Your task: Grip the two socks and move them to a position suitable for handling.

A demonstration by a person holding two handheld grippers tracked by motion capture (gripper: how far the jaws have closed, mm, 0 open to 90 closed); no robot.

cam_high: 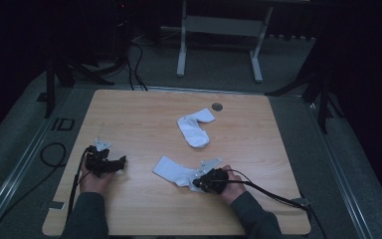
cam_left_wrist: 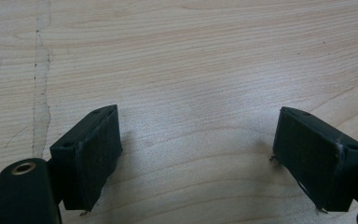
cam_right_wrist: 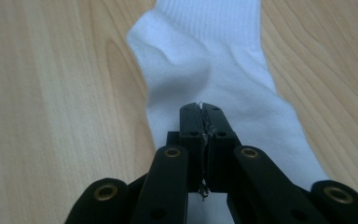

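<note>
Near white sock [cam_right_wrist: 214, 74]: lies flat under my right gripper [cam_right_wrist: 200, 109].
Right gripper: jaws pressed together over the sock; whether they pinch fabric, I cannot tell.
Left gripper [cam_left_wrist: 196, 149]: jaws spread wide over bare wooden table [cam_left_wrist: 191, 60].
Far sock [cam_high: 195, 128]: well apart.

left gripper [cam_left_wrist: 196, 154] agape; right gripper [cam_right_wrist: 200, 109] pinched

Left gripper [cam_left_wrist: 196, 154] with its two black jaws spread wide apart above a bare, pale wooden tabletop [cam_left_wrist: 191, 56], apparently not touching it.

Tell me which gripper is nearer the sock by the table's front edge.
Right. The right gripper sits over that sock, jaws shut; the left gripper is open, off to its left.
</note>
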